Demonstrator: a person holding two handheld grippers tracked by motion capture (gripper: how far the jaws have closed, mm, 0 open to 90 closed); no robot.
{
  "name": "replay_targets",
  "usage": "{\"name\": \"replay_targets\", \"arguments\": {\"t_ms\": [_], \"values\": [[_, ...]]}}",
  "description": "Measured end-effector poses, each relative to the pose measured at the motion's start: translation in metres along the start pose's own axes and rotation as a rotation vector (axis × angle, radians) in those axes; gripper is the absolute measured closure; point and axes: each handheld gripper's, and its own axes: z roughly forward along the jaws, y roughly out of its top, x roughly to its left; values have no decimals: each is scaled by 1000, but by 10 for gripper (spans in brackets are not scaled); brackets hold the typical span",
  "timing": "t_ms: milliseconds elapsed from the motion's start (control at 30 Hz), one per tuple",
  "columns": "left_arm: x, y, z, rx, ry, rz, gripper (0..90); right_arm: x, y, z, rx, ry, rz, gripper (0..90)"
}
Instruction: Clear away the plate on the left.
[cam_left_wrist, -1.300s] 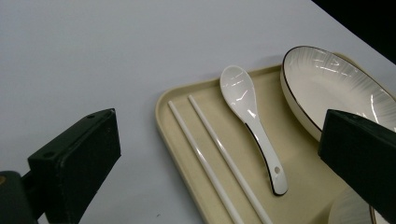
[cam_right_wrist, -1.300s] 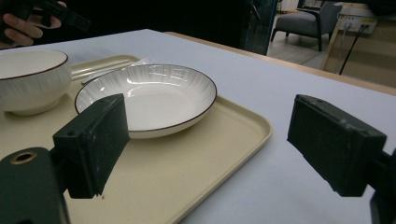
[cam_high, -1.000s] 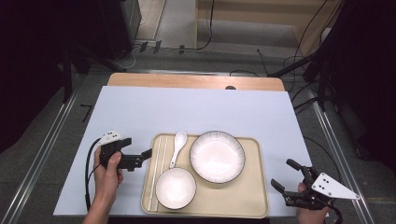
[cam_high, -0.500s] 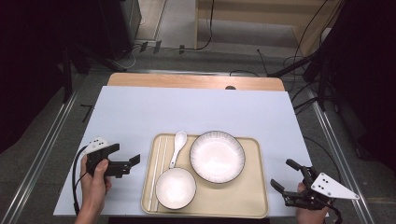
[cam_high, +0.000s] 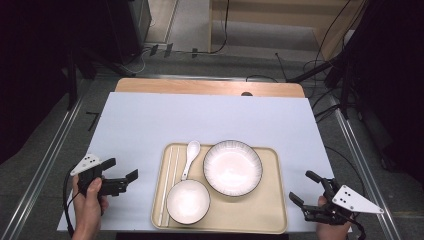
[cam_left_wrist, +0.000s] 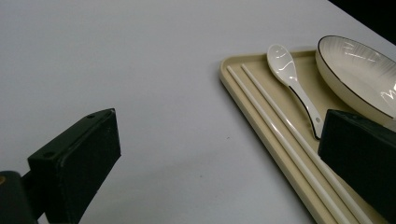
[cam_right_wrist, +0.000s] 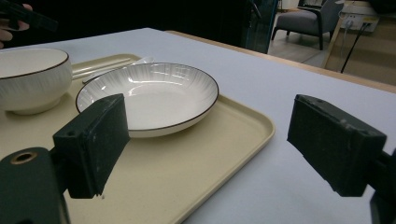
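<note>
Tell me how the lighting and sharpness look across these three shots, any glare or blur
High view: the white table is evenly lit and sharp, the floor around it falls dark. Left gripper view: the near jaws are soft, the spoon shows small highlights. Right gripper view: the plate carries bright glare streaks, and the room behind is blurred.

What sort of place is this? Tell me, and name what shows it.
Probably a lab or recording room, not a dining room: the table stands among floor cables and dark stands, and a hand-held gripper waits beside the tray of dishes.
</note>
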Motion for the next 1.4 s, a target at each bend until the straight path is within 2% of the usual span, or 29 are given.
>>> {"name": "replay_targets", "arguments": {"t_ms": [500, 733, 933, 1167, 1400], "values": [[14, -13, -21, -8, 26, 4, 0, 0, 0, 0, 1, -3, -1, 129], [20, -19, -28, -19, 33, -11, 0, 0, 0, 1, 5, -6, -2, 129], [22, -23, -37, -35, 43, 5, 0, 0, -1, 1, 7, -5, -1, 129], [23, -30, -46, -80, 55, 25, 0, 0, -1, 1, 11, -3, -5, 130], [25, -31, -44, -72, 63, 39, 0, -3, -4, 1, 17, -8, 14, 129]]}}
